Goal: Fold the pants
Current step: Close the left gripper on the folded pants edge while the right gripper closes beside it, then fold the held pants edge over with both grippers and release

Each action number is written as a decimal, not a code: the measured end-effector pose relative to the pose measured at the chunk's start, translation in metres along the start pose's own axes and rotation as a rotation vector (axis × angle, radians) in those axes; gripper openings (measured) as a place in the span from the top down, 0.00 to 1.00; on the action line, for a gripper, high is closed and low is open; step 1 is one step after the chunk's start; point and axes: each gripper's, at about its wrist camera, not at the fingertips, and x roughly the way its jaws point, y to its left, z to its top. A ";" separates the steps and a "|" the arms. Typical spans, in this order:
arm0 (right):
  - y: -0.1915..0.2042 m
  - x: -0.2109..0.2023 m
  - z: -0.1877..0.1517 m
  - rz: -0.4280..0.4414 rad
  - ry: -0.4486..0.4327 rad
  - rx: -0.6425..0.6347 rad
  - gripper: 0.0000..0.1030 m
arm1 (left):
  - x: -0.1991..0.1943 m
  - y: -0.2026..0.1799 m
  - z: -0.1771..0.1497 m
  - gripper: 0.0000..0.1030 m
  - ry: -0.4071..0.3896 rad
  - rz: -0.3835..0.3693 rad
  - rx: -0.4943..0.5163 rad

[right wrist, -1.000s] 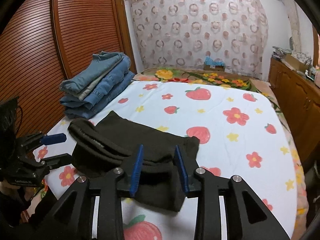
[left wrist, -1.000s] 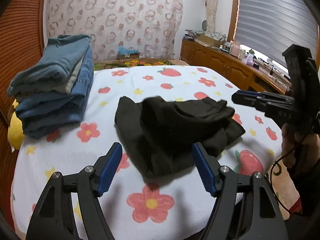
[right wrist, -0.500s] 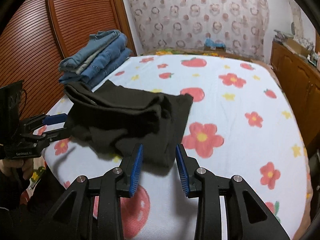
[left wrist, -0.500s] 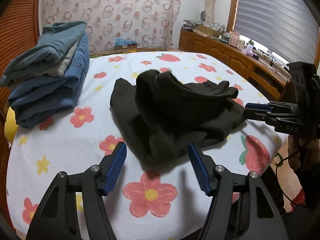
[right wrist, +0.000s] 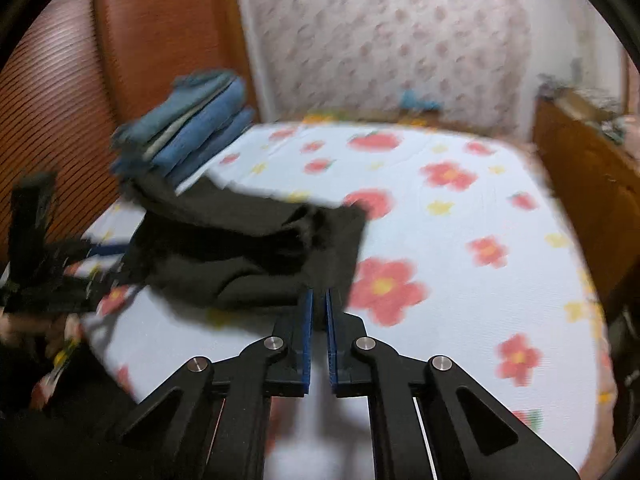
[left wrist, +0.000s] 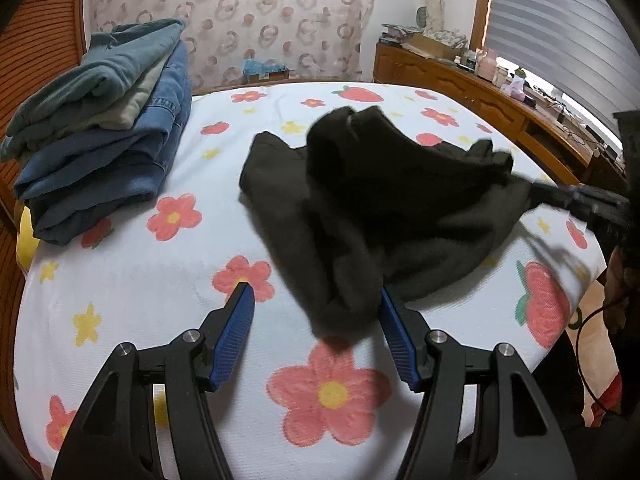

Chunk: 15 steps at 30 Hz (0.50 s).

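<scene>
Right gripper (right wrist: 319, 308) snapped closed on the near edge of the black pants (left wrist: 384, 208); left gripper (left wrist: 316, 312) was spread, straddling the hem — grab half done.

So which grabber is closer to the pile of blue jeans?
Left. The left gripper hangs over the bed's near edge, beside the folded jeans. The right gripper pinches the black pants on their far side.

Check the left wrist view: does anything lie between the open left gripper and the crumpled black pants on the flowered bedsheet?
Nothing visible does. The left gripper stands open at the near end of the black pants.
</scene>
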 end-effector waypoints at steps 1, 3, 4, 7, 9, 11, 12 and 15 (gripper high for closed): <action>-0.003 -0.002 0.001 0.014 -0.003 0.016 0.94 | 0.000 0.000 0.000 0.37 -0.001 0.001 -0.001; -0.003 0.000 -0.001 0.035 0.013 0.020 0.94 | 0.000 0.000 0.000 0.40 -0.005 0.001 -0.004; -0.001 0.001 -0.002 0.032 0.016 0.010 0.94 | -0.001 0.000 0.000 0.45 -0.010 -0.010 -0.006; -0.001 0.004 -0.005 0.045 0.027 0.013 0.94 | -0.005 -0.004 0.001 0.58 -0.032 -0.042 0.007; -0.004 0.005 -0.006 0.054 0.029 0.026 0.94 | -0.005 -0.007 0.002 0.66 -0.039 -0.063 0.016; -0.007 0.006 -0.004 0.068 0.031 0.037 0.94 | -0.005 -0.008 0.005 0.75 -0.051 -0.081 0.017; -0.008 0.006 -0.003 0.071 0.030 0.038 0.94 | -0.006 -0.007 0.006 0.83 -0.057 -0.081 0.015; -0.009 0.005 -0.004 0.074 0.026 0.032 0.94 | -0.014 -0.003 0.007 0.89 -0.090 -0.072 -0.009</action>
